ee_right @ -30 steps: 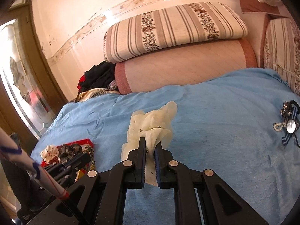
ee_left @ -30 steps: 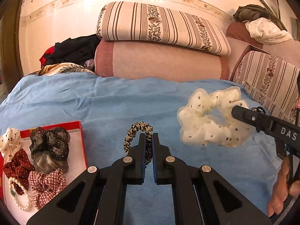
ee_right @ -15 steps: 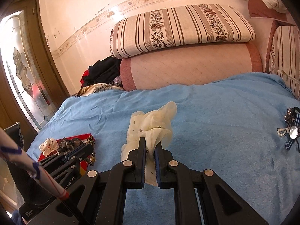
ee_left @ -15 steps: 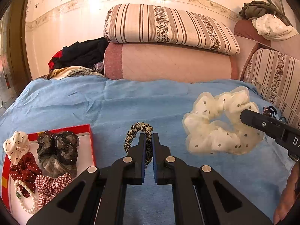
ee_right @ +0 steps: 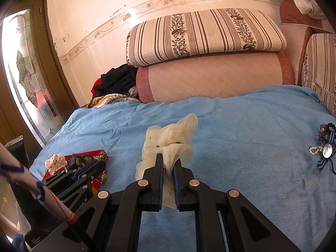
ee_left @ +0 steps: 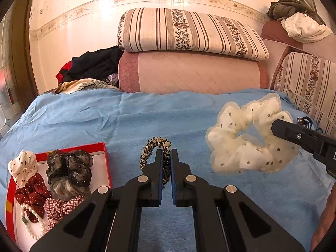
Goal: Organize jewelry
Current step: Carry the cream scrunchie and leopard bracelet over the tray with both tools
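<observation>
tongs on the left point(ee_left: 166, 152) pinch what looks like a leopard-print scrunchie point(ee_left: 154, 149), right tongs point(ee_right: 168, 161) clamp a cream scrunchie point(ee_right: 170, 138).

The left tongs point(ee_left: 166, 153) hold a thin scrunchie point(ee_left: 155, 147) above the bed point(ee_left: 84, 117). To their left, on the bed, lies an open box point(ee_left: 106, 163) with several scrunchies point(ee_left: 69, 168) and a bead string point(ee_left: 31, 220) in it. To their right, the right tongs point(ee_left: 275, 127) hold a large frilly scrunchie point(ee_left: 241, 147) up over the bed. Right of the right tongs, near the bed's edge, lies a small heap of brooches and beads point(ee_right: 324, 149). Beyond both tongs, at the bed's far end, a bolster point(ee_left: 189, 71) lies against the wall with a cushion point(ee_left: 189, 31) on top; left of the bolster sits a pile of clothes point(ee_left: 92, 67).
</observation>
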Available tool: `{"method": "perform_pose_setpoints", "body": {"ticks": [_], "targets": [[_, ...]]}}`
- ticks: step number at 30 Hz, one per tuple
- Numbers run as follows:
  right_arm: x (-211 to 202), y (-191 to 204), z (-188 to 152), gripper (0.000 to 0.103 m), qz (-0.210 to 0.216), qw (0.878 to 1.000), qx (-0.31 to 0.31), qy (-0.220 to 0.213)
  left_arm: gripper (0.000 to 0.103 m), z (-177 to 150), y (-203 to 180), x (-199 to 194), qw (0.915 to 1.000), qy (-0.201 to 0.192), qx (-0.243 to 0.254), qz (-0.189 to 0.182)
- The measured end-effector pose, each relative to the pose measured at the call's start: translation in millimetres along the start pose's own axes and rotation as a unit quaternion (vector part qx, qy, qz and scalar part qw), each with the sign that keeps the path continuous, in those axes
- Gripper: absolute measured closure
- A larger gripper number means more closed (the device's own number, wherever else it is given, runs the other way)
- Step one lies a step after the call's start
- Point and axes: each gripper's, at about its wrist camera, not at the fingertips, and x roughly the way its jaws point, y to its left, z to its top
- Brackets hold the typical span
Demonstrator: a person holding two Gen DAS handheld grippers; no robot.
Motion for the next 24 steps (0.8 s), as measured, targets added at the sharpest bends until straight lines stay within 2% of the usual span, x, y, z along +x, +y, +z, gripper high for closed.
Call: {"method": "perform_pose_setpoints", "body": {"ticks": [10, 18, 24], "targets": [[-9, 17, -1, 0.094, 0.000, 1.000, -0.012, -0.009, 0.097, 2, 8, -5, 0.9999, -0.006, -0.013, 0.000], [-20, 51, -9, 0.094, 0.017, 1.000, -0.021, -0.014, 0.097, 6, 34, -40, 0.9989, -0.037, -0.022, 0.017], [-31, 88, -24, 0.094, 0.035, 0.999, -0.027, -0.011, 0.097, 3, 75, -80, 0.9959, -0.061, -0.048, 0.046]]}}
